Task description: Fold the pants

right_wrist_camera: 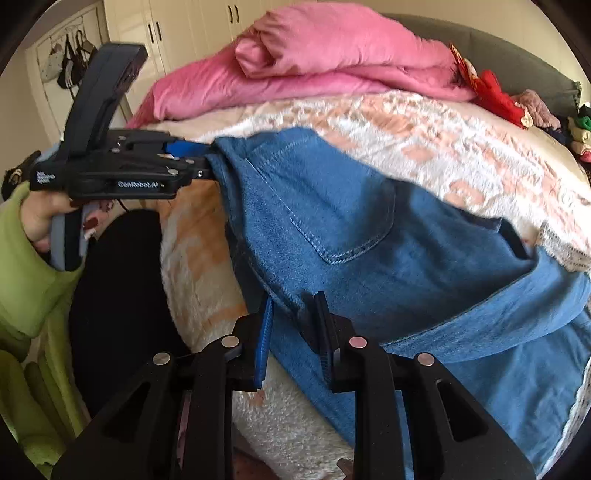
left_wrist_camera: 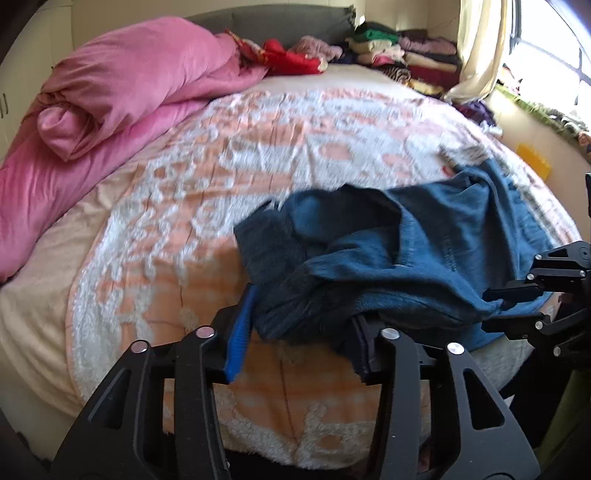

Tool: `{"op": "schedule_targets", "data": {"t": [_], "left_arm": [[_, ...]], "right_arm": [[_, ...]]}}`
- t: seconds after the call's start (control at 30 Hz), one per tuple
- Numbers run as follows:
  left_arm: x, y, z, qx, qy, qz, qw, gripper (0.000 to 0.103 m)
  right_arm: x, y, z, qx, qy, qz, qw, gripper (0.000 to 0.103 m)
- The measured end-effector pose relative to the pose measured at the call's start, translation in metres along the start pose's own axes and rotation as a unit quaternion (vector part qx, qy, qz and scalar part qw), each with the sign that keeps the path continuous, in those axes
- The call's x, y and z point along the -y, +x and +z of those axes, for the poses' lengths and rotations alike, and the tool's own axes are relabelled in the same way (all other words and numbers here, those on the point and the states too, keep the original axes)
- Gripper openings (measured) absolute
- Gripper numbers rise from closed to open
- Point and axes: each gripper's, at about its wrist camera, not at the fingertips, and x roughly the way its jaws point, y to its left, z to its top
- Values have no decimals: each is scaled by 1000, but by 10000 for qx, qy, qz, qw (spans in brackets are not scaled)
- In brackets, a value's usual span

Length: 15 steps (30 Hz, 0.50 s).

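Blue denim pants (right_wrist_camera: pixel 369 251) lie bunched at the near edge of the bed, back pocket up; they also show in the left wrist view (left_wrist_camera: pixel 388 254). My left gripper (left_wrist_camera: pixel 299 332) is closed on a dark fold of the pants' edge; in the right wrist view (right_wrist_camera: pixel 201 160) it pinches the corner of the waist at the left. My right gripper (right_wrist_camera: pixel 293 332) grips the pants' near edge between its pads; in the left wrist view (left_wrist_camera: pixel 495 310) it pinches the denim at the right.
The bed has a peach and white fleece blanket (left_wrist_camera: pixel 229 177). A rolled pink duvet (left_wrist_camera: pixel 122 88) lies at the far left. Stacks of folded clothes (left_wrist_camera: pixel 399 55) sit by the headboard. A window and curtain (left_wrist_camera: pixel 476 48) are at the right. White wardrobes (right_wrist_camera: pixel 177 26) stand behind.
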Motion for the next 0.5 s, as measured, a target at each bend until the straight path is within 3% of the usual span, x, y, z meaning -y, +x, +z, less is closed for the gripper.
{"op": "schedule_targets", "data": {"t": [0.07,0.13,0.23,0.4,0.5], "left_arm": [[-3,2,-6,-154,-72,-76,9998,41],[-8,0,-12,-233,-172,-174,9994,50],[-22,-9,-22,-274,-477,-324,9980,51],[-29,-43,-19,155,-916,-737,9929,49],[-8,-46,-2,287,-667,-908,9932,49]], "right_arm": [[0,6,-2,-97,19,-23,9999,21],[1,8,-3,-116,54,12,9999,21],[1,7,-3,-97,83,39,9999,21],[-3,7,-6,-69,115,286,9995,21],[-13,12,-9,-135,-68,248,9996,22]]}}
